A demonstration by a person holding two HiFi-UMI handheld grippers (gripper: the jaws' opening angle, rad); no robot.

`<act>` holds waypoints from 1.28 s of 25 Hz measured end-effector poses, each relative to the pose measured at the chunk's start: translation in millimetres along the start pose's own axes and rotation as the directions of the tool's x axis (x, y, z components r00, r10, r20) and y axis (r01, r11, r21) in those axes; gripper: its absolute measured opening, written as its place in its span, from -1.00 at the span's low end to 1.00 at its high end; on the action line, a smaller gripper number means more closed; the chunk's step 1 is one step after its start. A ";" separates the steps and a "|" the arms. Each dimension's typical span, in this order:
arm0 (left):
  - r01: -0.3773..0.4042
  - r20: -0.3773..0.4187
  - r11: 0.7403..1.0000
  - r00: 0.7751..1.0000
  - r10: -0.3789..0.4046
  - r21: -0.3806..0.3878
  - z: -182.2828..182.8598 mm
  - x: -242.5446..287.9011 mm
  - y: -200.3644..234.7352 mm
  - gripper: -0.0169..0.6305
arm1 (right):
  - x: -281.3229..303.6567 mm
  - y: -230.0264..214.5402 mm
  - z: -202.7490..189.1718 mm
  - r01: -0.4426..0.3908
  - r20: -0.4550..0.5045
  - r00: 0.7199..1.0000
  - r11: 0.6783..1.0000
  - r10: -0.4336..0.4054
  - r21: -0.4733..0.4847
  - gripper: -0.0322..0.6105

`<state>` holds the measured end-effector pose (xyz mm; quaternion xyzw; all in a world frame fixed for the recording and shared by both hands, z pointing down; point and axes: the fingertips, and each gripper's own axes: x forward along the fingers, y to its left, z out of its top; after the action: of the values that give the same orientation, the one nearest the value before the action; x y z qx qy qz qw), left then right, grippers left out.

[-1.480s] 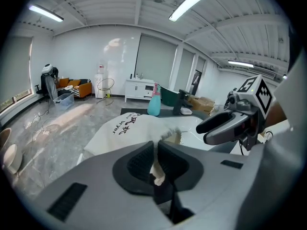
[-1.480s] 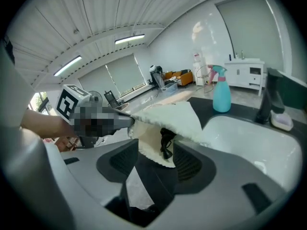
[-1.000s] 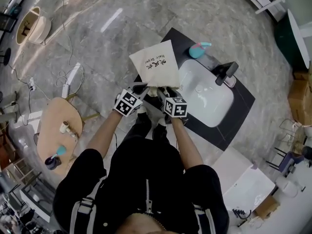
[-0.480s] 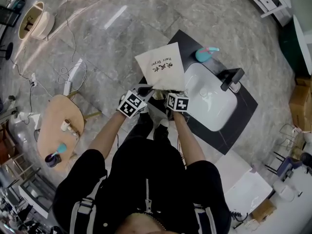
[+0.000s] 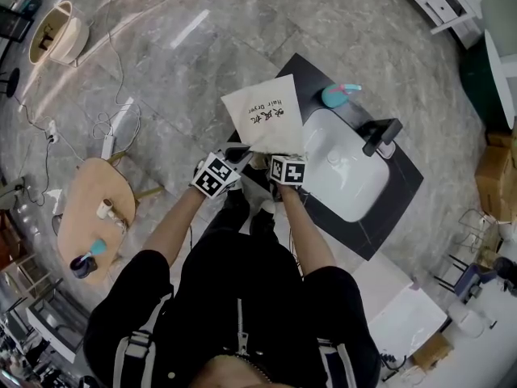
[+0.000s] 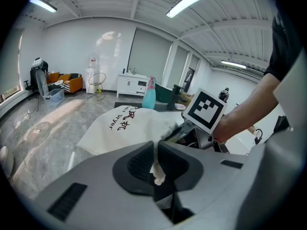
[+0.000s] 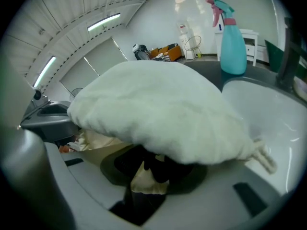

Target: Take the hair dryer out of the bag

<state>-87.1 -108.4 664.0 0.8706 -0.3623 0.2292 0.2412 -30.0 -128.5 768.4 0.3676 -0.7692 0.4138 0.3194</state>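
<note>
White cloth is what both grippers work on: the bag (image 5: 265,120), printed with the words "Hair Dryer", lies flat on the dark counter (image 5: 392,204), just left of the white sink (image 5: 343,176).

On the left, the left gripper (image 6: 156,163) has its jaws nearly together, and a thin fold of the bag's near edge is pinched between the pads. This looks like the hold that keeps the mouth of the bag in place.

On the right, the right gripper (image 7: 152,169) sits at the same near edge, under the bag's bulging body. Its jaws have just been closing and now stand narrow. A cream fold of cloth lies between the dark pads, and they appear to press on it.

Farther right, beyond the sink's far corner, stands a teal spray bottle (image 5: 335,95).

No view shows the hair dryer itself. Judging by the full, rounded shape of the cloth, it is inside the bag. The task therefore seems to be at its start: the mouth of the bag is gripped at two points. Spreading it open, reaching in and drawing the dryer out are all left to do.
</note>
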 end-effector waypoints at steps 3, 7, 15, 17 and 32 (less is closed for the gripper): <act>-0.002 0.004 1.000 1.000 0.002 0.000 1.8 -0.6 -1.2 -0.81 | -1.9 -1.3 1.3 0.013 -0.001 1.000 1.000 -0.013 -0.006 -0.46; -0.006 0.005 1.000 1.000 0.006 0.004 0.9 0.5 -3.1 -0.81 | -3.8 -2.6 1.6 0.041 0.007 0.999 0.999 -0.041 -0.008 -0.50; -0.004 -0.001 1.000 1.000 0.004 0.014 -1.4 3.3 -9.7 -0.81 | -14.0 -4.0 -6.4 0.048 0.004 0.999 0.999 -0.048 -0.018 -0.52; -0.008 -0.007 1.000 1.000 0.008 0.012 -1.2 4.0 -9.8 -0.81 | -16.1 -3.4 -6.9 0.048 0.006 0.999 0.999 -0.048 -0.025 -0.52; -0.026 -0.004 1.000 1.000 0.026 0.005 -1.3 5.8 -9.7 -0.81 | -31.9 -5.1 -30.8 0.051 -0.002 0.999 0.998 -0.051 -0.046 -0.53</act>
<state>-76.5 -104.7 665.9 0.8659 -0.3726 0.2350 0.2368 -3.2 -94.1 759.0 0.3791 -0.7682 0.3884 0.3396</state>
